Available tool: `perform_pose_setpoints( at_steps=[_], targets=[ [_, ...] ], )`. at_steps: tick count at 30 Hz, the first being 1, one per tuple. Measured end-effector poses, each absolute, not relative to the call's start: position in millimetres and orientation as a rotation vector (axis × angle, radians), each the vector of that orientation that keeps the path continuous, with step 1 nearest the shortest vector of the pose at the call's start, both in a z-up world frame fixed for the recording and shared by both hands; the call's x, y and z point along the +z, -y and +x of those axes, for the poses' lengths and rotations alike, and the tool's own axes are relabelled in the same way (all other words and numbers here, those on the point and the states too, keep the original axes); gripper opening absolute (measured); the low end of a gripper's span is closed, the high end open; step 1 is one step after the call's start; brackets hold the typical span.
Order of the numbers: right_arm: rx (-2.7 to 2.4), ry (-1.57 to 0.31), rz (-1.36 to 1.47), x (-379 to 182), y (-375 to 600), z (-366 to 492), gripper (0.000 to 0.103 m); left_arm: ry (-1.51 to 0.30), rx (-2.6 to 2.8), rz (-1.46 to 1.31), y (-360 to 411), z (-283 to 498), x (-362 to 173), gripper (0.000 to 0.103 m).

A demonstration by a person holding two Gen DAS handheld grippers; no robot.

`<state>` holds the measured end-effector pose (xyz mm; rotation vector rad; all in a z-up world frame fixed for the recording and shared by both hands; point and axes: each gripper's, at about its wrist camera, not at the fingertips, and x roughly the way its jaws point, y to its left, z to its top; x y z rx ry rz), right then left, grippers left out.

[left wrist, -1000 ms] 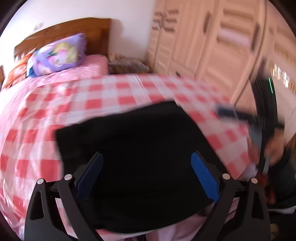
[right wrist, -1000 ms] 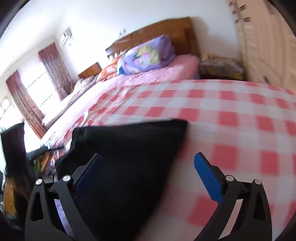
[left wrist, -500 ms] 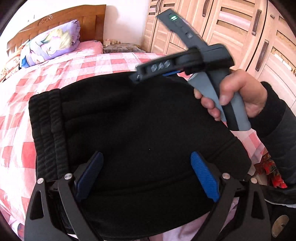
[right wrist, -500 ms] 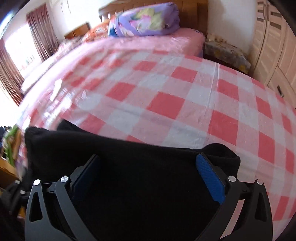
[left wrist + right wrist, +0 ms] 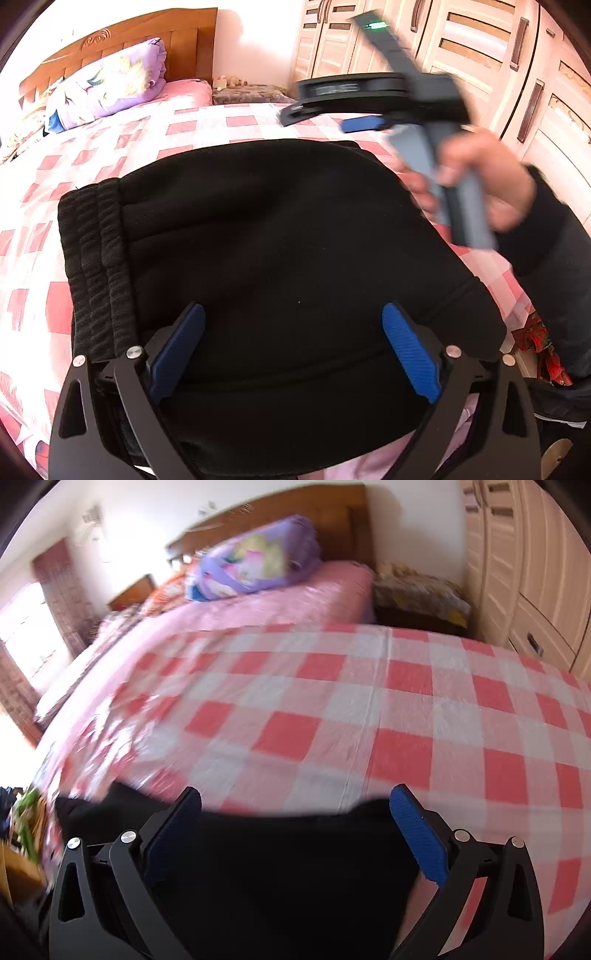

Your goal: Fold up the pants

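My left gripper [image 5: 293, 347] and right gripper [image 5: 295, 827] hover wide open, empty, over folded black fleece pants [image 5: 280, 236]; the right has lifted since.

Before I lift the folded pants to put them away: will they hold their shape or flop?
The pants look like thick, soft fleece, so they would probably sag at both ends if lifted from one edge. The stacked layers and ribbed waistband suggest some bulk; a single pinch may let the fold open. On the smooth checked sheet they should slide easily.
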<state>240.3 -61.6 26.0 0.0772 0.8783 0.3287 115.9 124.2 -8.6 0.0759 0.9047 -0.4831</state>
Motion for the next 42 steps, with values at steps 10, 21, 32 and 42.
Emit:
perform_pose_setpoints(
  at_steps=[10, 21, 32, 42],
  targets=[
    [0.286, -0.912, 0.061, -6, 93, 224, 0.098, -0.910, -0.447, 0.088, -117, 118, -11, 0.099],
    [0.450, -0.767, 0.120, 34, 116, 117, 0.098, -0.827, -0.387, 0.090, -123, 103, 10, 0.099],
    [0.493, -0.936, 0.304, -9, 133, 101, 0.099, -0.913, -0.229, -0.195, -216, 140, 6, 0.101],
    [0.461, -0.988, 0.281, -19, 133, 91, 0.099, -0.965, -0.213, -0.239, -238, 140, -23, 0.101]
  ],
)
